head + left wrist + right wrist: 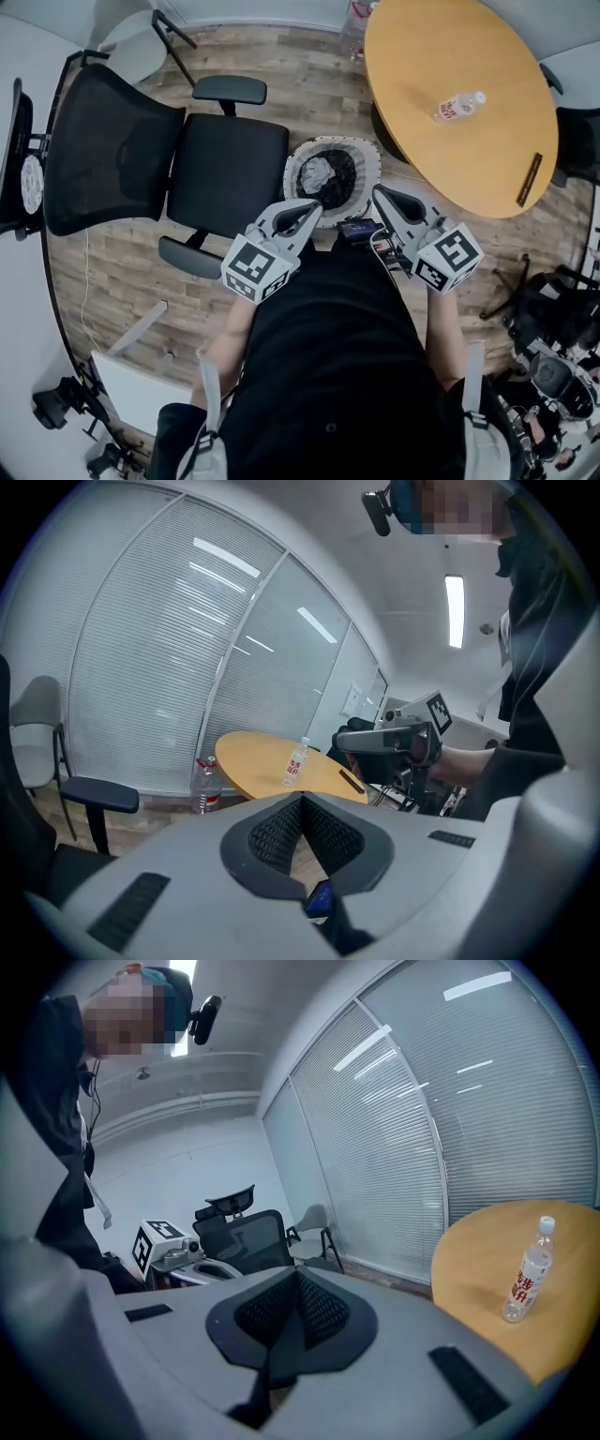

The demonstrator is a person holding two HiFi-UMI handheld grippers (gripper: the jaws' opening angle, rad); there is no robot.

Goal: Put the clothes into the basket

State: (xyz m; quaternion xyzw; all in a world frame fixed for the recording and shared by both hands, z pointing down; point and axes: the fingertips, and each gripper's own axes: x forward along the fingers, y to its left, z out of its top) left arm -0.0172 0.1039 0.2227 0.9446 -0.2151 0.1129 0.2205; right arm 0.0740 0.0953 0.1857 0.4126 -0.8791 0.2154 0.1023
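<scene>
The left gripper point(307, 212) and right gripper point(382, 196) are both clenched, empty, beside the basket point(368, 153). It holds clothes point(321, 173), near the table point(422, 56) edge.

A black mesh chair point(187, 159) stands at ten o'clock in the head view, on a wood floor point(300, 84). A pale chair point(131, 42) sits behind it at eleven o'clock. A round wooden surface point(422, 56) fills the one-to-two o'clock area. A small bottle point(458, 106) with a red label stands upright near its middle, and a thin dark strip point(530, 178) lies by its rim at that bottle's four o'clock, well apart from it. A larger clear bottle point(354, 23) stands on the floor at twelve o'clock, just beside the surface. Black gear point(553, 319) is piled at four o'clock. Blinds point(159, 658) cover the glass wall.
</scene>
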